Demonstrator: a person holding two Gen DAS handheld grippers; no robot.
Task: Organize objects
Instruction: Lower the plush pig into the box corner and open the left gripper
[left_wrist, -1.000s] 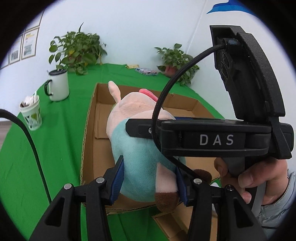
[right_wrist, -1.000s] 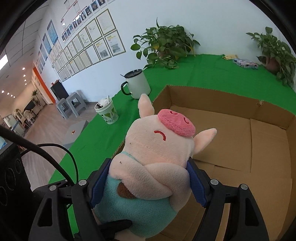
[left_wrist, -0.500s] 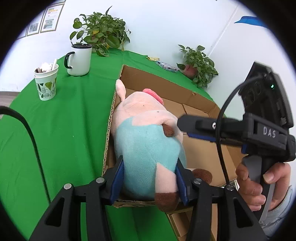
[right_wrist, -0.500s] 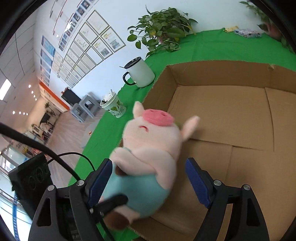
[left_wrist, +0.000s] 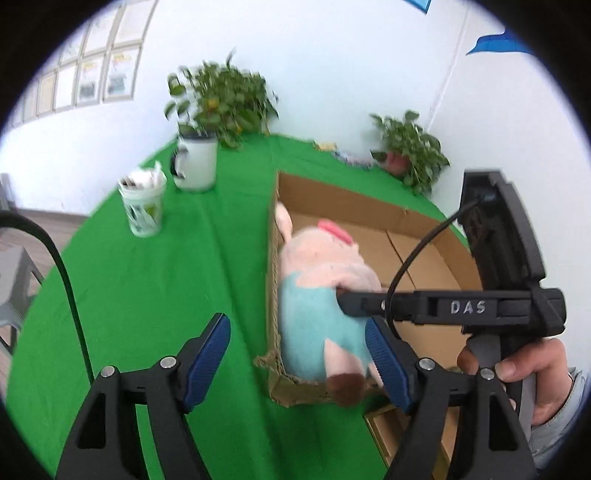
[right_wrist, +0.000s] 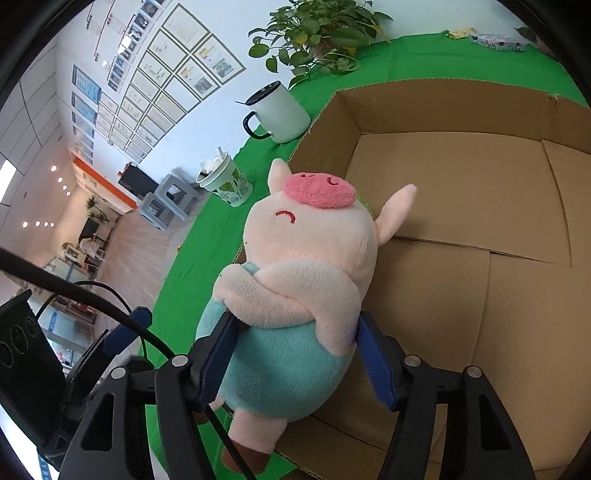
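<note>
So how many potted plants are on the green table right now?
2. One large potted plant stands behind the white mug, at the wall. A smaller plant sits in the far corner beyond the cardboard box. None seem hidden.

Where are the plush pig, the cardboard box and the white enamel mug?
plush pig (right_wrist: 295, 266), right wrist view, on its pink chest.
cardboard box (right_wrist: 461, 192), right wrist view, on the bare inner floor.
white enamel mug (right_wrist: 284, 110), right wrist view, on its side wall.

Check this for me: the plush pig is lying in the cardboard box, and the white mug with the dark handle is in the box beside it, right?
Not quite. The plush pig does lie in the cardboard box, but the white mug stands outside it on the green tablecloth, past the box's corner. The right wrist view shows this.
</note>
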